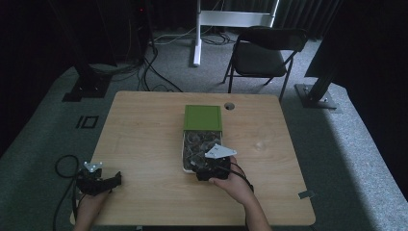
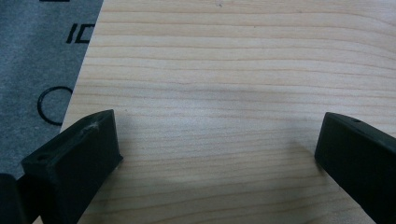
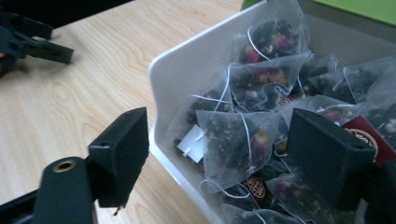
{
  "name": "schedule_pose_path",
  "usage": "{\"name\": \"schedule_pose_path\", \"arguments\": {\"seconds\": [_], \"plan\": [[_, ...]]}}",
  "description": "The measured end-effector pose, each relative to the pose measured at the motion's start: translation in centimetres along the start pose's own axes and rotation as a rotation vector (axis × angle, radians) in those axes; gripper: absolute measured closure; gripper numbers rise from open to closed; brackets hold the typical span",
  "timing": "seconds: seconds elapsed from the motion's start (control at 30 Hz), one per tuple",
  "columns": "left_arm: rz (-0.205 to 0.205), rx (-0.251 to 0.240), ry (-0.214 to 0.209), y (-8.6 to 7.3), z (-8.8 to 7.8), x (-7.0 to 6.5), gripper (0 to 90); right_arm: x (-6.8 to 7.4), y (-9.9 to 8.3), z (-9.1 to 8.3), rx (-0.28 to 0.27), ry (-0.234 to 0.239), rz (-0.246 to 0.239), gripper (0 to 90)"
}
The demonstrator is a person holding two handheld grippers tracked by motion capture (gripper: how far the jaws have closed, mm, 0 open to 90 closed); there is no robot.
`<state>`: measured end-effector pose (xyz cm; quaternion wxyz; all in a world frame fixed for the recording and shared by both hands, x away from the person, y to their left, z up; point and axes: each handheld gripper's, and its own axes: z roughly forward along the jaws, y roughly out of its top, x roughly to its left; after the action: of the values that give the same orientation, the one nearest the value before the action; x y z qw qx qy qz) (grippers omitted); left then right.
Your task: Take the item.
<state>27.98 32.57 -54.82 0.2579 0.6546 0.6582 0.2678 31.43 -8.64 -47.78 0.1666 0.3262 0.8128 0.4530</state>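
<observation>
A white box (image 1: 184,166) with a green lid (image 1: 202,117) slid partly back is seen at the middle of the wooden table (image 1: 144,139), and it is packed with pyramid tea bags (image 3: 233,142) of dark leaves with strings and paper tags. The right gripper (image 3: 219,154) is held at the box's near end with its jaws spread wide, one outside the white wall and one over the bags, nothing being gripped. The left gripper (image 2: 217,154) is kept wide open and empty over bare wood at the table's near left corner, well apart from the box.

Tea bags (image 3: 243,140) in box (image 3: 187,60), table (image 1: 144,139) middle.
</observation>
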Motion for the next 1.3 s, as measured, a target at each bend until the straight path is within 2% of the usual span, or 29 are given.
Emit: {"name": "schedule_pose_path", "arguments": {"seconds": [0.13,0.37,0.57,0.77,0.87,1.0,1.13,1.3], "plan": [[0.001,0.0,0.0,0.0,0.0,0.0,0.3,0.1,-0.2,0.5,0.002,-0.023,0.019,27.4],[0.0,0.0,0.0,0.0,0.0,0.0,0.3,0.4,-0.3,1.1,0.019,-0.087,-0.007,34.8],[0.0,0.0,0.0,0.0,0.0,0.0,0.3,0.8,-0.6,1.9,0.042,-0.09,0.01,39.6],[0.0,0.0,0.0,0.0,0.0,0.0,0.3,0.9,-0.8,2.4,0.059,-0.113,0.022,46.5],[0.0,0.0,0.0,0.0,0.0,0.0,0.3,0.9,-0.8,2.6,0.07,-0.126,0.012,51.4],[0.0,0.0,0.0,0.0,0.0,0.0,0.3,0.9,-0.8,2.8,0.108,-0.151,-0.033,55.2],[0.0,0.0,0.0,0.0,0.0,0.0,0.3,0.7,-0.9,2.9,0.118,-0.158,-0.053,64.9],[0.0,0.0,0.0,0.0,0.0,0.0,0.3,0.4,-0.9,2.6,0.113,-0.144,-0.043,71.1]]}}
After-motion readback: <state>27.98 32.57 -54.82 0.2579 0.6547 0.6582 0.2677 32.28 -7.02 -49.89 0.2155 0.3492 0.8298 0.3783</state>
